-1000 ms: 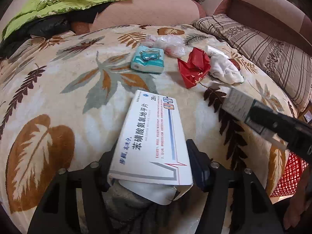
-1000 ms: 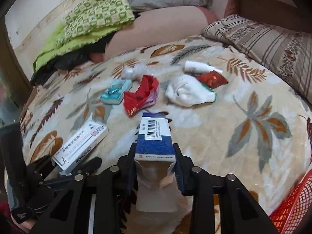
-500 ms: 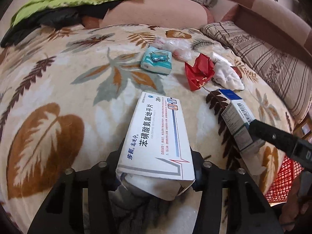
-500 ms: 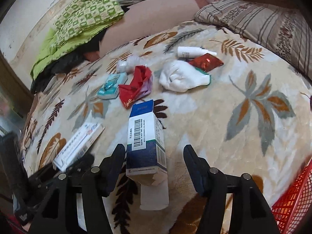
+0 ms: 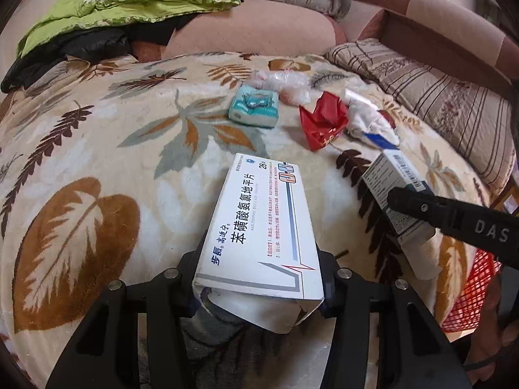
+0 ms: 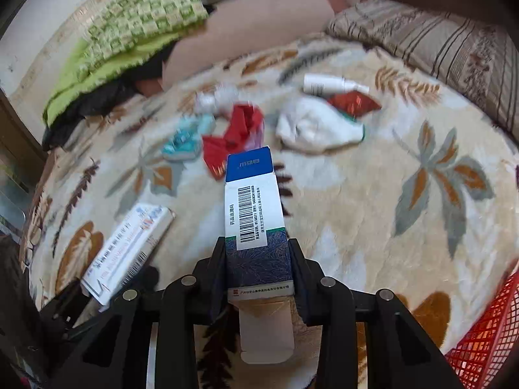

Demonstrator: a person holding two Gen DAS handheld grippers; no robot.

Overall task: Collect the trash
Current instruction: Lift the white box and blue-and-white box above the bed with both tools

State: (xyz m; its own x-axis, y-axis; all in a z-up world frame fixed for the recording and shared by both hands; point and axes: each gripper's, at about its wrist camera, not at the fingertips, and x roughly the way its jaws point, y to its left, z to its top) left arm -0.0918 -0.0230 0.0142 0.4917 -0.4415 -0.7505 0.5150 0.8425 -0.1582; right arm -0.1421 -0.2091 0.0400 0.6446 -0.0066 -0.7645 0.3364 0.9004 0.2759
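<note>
Left wrist view: the left tool (image 5: 259,278) was pinching a white medicine carton (image 5: 262,223) across its width, near the opened end flap, the long body projecting forward over the leaf-patterned blanket (image 5: 97,168) of the bed. A grip close to the open end would, in my judgement, leave the closed end free to enter a bin first. Further out lay a teal tissue packet (image 5: 254,109), crumpled clear plastic (image 5: 287,84), a red wrapper (image 5: 322,123) and a white cloth (image 5: 369,121), grouped near together. At right the right tool (image 5: 405,199) carried a blue-and-white box (image 5: 394,188), and a red mesh basket (image 5: 470,291) showed past the bed's edge. Right wrist view: the right tool (image 6: 259,269) was clamped on the blue-and-white box (image 6: 254,214) at its lower half, its loose flap hanging toward the camera. The white medicine carton (image 6: 126,249) sat low at left. A white bottle (image 6: 331,85) and a red foil piece (image 6: 353,103) lay beyond the white cloth (image 6: 314,128). The red mesh basket (image 6: 486,340) stood at lower right, just off the bed. Open blanket lay between the box and the basket, so a swing that way appeared unobstructed; the striped cushion (image 6: 431,42) bounded the far right side.
</note>
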